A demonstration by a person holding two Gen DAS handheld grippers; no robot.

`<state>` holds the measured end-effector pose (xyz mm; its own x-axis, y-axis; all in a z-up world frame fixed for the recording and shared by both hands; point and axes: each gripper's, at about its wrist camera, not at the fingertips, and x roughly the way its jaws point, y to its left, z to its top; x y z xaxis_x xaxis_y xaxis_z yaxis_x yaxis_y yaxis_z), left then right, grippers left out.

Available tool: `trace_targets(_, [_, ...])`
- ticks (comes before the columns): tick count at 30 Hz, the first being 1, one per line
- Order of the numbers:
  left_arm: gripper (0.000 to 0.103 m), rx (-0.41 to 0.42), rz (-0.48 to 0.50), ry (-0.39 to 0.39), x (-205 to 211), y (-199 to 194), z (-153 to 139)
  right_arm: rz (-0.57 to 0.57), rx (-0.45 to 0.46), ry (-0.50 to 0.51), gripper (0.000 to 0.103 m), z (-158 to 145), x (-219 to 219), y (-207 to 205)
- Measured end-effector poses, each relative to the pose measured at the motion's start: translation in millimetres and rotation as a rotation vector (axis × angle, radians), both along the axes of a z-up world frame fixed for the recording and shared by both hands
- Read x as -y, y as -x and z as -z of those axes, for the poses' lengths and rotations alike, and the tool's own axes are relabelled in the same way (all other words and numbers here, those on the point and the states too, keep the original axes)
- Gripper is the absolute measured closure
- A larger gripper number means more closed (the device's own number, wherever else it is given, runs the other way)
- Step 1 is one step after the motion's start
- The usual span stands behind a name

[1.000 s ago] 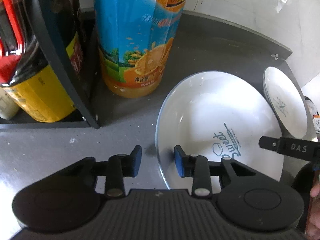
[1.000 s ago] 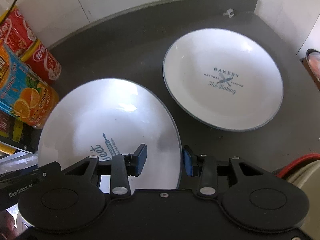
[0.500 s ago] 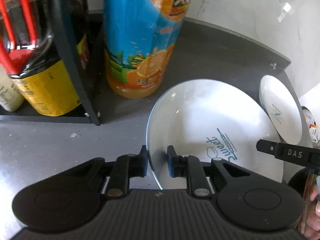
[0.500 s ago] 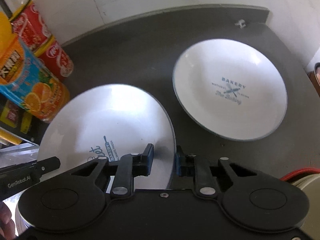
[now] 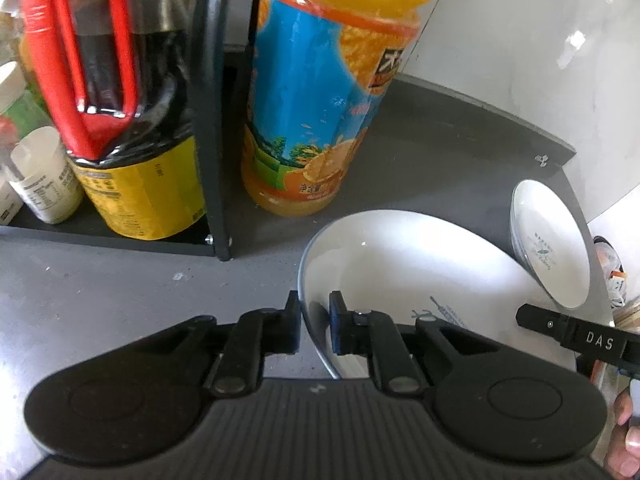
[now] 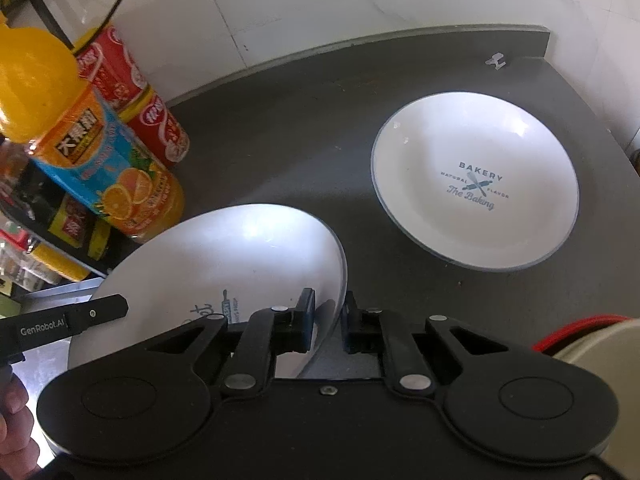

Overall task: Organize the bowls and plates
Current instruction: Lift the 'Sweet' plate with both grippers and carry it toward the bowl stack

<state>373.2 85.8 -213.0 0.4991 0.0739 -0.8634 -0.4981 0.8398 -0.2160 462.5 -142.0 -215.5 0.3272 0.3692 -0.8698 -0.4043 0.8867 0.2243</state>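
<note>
Both grippers are on the same dish here: the left gripper [image 5: 315, 325] has its fingers clamped on the left rim of the near plate [image 5: 420, 268], one blue pad inside the lip and one outside, and over on the other side the right gripper [image 6: 329, 317] has its fingers clamped on that plate's right rim [image 6: 224, 264] in just the same way. The plate is white with a grey edge and blue lettering near the middle, and it sits tilted between the two grippers, its right edge raised above the dark desk [image 6: 300, 128]. Whether its low side touches the desk is hard to tell. Far right of it, well apart, the bakery plate [image 6: 476, 184] lies flat on the desk, blue "BAKERY" print facing up. To the far left stands an orange juice bottle [image 5: 320, 112], just beside the black rack [image 5: 212, 120] that holds a dark sauce bottle [image 5: 132, 152] with a red handle. Red cans [image 6: 140, 92] stand behind the juice bottle against the white wall. A person's fingertips [image 5: 622, 444] show at the near right edge of the left view
</note>
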Motion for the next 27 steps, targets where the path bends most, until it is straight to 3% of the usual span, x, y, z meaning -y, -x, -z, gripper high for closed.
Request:
trace_targets(13, [0.091,0.037,-0.042,-0.031,2,54,-37,-0.071,0.037,-0.062,0.091,-27,1,35])
trace_targets(27, [0.09,0.035,-0.224,-0.036,9,128,-45,-0.233,0.003,-0.148,0.091,-44,-8,72])
